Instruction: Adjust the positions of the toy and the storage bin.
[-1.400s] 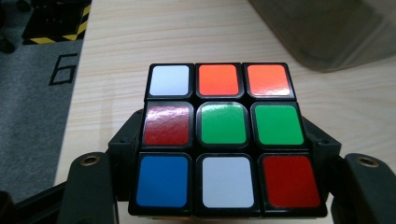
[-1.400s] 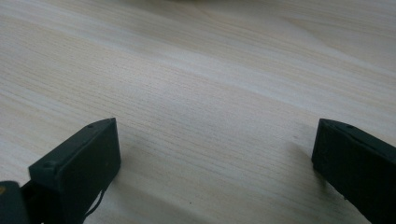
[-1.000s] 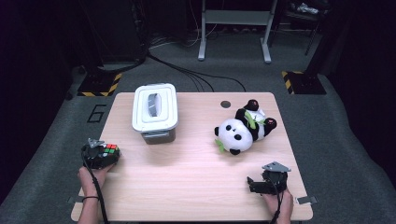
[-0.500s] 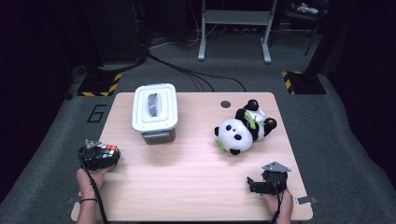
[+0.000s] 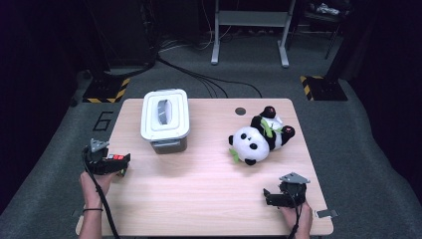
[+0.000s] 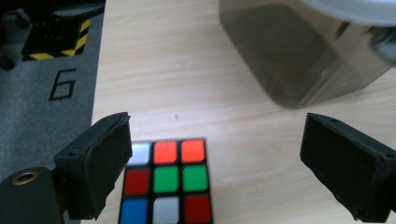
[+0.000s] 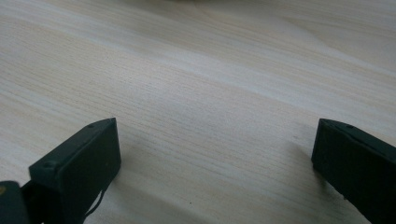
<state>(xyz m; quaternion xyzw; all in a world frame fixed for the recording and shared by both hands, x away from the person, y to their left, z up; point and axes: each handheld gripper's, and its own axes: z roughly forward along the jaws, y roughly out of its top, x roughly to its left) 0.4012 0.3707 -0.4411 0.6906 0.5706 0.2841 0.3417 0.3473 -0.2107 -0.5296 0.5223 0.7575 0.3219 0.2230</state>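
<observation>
Light wood-grain bench [image 5: 199, 194] first, mostly bare down the middle, so loads of room to move; grey plastic tub with the white snap-on lid [image 5: 165, 119] parked back-left, fluffy black-and-white panda plush [image 5: 259, 140] lying back-right, well apart. Left claw [image 6: 224, 154] gaping wide at the left edge, multicoloured puzzle cube [image 6: 166, 179] sitting between the jaws against the left one, not pinched, probably lined up for a grab. Right claw [image 7: 212, 163] wide open too, holding nothing, low over bare wood near the front-right corner.

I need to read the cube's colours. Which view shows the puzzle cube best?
The left gripper view: the puzzle cube lies close, its coloured squares distinct. The high view shows it small, at the left gripper.
</observation>
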